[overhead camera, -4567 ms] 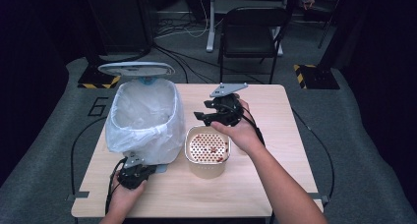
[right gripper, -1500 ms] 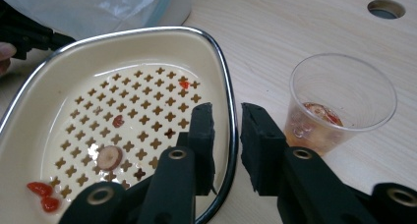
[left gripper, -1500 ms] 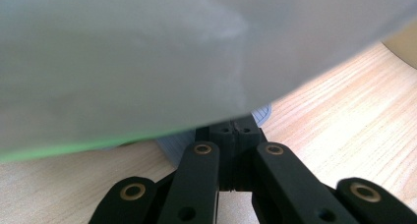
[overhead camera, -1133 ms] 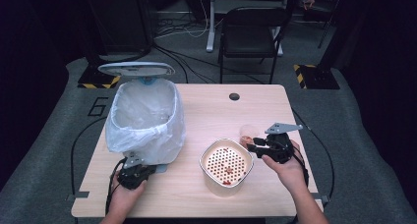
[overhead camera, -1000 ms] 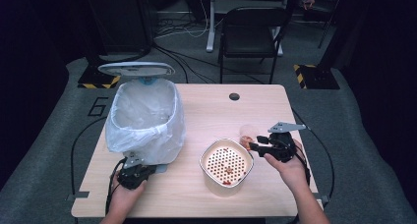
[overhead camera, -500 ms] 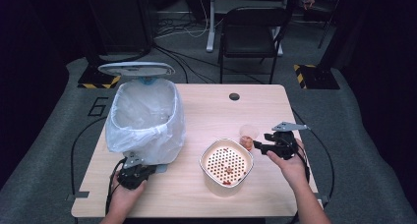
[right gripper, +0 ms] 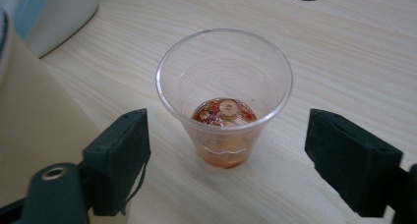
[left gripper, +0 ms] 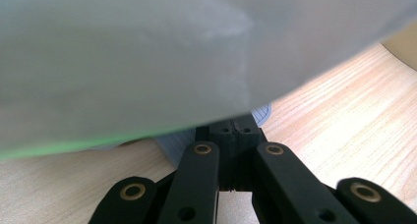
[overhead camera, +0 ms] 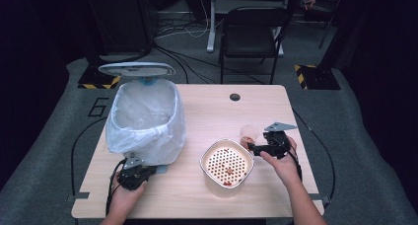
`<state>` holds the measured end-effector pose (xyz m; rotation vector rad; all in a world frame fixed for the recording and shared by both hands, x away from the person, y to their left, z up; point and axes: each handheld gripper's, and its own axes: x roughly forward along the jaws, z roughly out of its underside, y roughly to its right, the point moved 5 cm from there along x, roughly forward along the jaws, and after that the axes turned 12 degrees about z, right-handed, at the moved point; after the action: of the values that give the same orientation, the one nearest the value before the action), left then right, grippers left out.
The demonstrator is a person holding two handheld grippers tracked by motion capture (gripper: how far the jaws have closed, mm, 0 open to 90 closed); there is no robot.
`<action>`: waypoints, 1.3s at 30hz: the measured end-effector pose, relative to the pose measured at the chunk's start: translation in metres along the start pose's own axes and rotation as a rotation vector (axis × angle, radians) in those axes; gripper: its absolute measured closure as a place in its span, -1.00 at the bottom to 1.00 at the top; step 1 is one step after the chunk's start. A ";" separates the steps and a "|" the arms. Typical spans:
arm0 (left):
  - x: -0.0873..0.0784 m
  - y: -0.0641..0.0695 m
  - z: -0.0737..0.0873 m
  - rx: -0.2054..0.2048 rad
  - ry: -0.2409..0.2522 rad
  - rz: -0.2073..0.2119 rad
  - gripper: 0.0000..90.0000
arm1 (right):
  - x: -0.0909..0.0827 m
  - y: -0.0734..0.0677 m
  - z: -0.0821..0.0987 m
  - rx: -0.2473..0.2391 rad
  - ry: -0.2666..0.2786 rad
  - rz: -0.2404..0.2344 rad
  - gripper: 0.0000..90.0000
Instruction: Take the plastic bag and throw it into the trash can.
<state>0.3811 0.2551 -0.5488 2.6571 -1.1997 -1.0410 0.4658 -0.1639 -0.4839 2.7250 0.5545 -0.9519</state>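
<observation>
At the surface's left edge, the left hand-held gripper [overhead camera: 133, 174] is clenched by the bin [overhead camera: 143, 121]. Right of the bowl [overhead camera: 226, 165], the right hand-held gripper [right gripper: 226, 160], jaws just widened, frames the cup [right gripper: 224, 94] untouched. It should close gently and level, or the scraps may spill.

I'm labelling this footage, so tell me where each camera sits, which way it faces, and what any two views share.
High view: above the person's side, facing forward and down on the table; both forearms, left gripper, right gripper.
Left gripper view: on the left gripper, looking along its shut jaws, low to the table, at the bin bag.
Right gripper view: on the right gripper, looking down over open jaws at the cup.
Shared: the high and right gripper views both show the cup and the table hole.
</observation>
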 end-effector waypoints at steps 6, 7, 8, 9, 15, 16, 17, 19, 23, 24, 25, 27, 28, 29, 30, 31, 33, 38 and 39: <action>0.000 0.000 0.000 -0.002 0.002 0.005 1.00 | 0.016 -0.007 0.000 -0.021 -0.009 0.006 -0.68; 0.000 0.000 0.000 -0.002 0.003 0.006 1.00 | 0.018 -0.007 0.000 -0.027 -0.008 0.011 -0.68; 0.000 0.000 0.000 -0.002 0.002 0.006 1.00 | 0.020 -0.008 -0.001 -0.022 -0.009 0.011 -0.68; 0.000 0.000 0.000 -0.002 0.001 0.006 1.00 | 0.023 -0.009 -0.001 -0.024 -0.008 0.013 -0.68; 0.000 -0.001 0.000 -0.001 -0.002 0.005 1.00 | 0.033 -0.008 -0.001 -0.010 -0.001 0.027 -0.62; 0.000 -0.001 0.000 -0.001 -0.004 0.004 1.00 | 0.034 -0.008 -0.001 -0.005 -0.001 0.033 -0.62; 0.000 0.000 0.000 -0.001 -0.003 0.004 1.00 | 0.035 -0.007 -0.001 -0.009 -0.003 0.034 -0.62; 0.000 -0.001 0.000 -0.002 -0.002 0.006 1.00 | 0.038 -0.007 -0.001 -0.017 0.003 0.033 -0.60; 0.000 -0.001 0.000 -0.001 -0.003 0.006 1.00 | 0.041 -0.008 -0.001 -0.021 0.006 0.029 -0.54; 0.000 -0.001 0.000 -0.001 -0.001 0.006 1.00 | 0.042 -0.009 -0.001 -0.024 0.007 0.032 -0.52; 0.000 -0.001 0.000 -0.002 -0.003 0.007 1.00 | 0.043 -0.010 -0.001 -0.024 0.005 0.037 -0.50; 0.000 0.000 0.000 -0.002 -0.002 0.006 1.00 | 0.044 -0.011 -0.001 -0.023 0.006 0.035 -0.44; 0.000 -0.001 0.000 -0.001 -0.001 0.006 1.00 | 0.046 -0.011 -0.001 -0.037 0.010 0.032 -0.43; 0.000 -0.001 0.000 -0.001 -0.001 0.006 1.00 | 0.046 -0.012 -0.001 -0.033 0.009 0.033 -0.42; 0.000 -0.001 0.000 -0.001 -0.002 0.006 1.00 | 0.047 -0.012 -0.001 -0.033 0.009 0.029 -0.40; 0.000 -0.001 0.000 -0.001 -0.001 0.006 1.00 | 0.047 -0.013 -0.001 -0.033 0.011 0.030 -0.39; 0.000 -0.001 0.000 -0.001 -0.001 0.007 1.00 | 0.048 -0.013 -0.001 -0.032 0.013 0.028 -0.37; 0.000 -0.001 0.000 -0.001 -0.002 0.005 1.00 | 0.049 -0.011 -0.001 -0.037 0.021 0.024 -0.35; 0.000 -0.001 0.000 -0.002 -0.001 0.005 1.00 | 0.049 -0.011 -0.001 -0.036 0.022 0.023 -0.34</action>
<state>0.3813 0.2557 -0.5488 2.6514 -1.2045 -1.0422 0.4972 -0.1394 -0.5145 2.7073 0.5382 -0.8990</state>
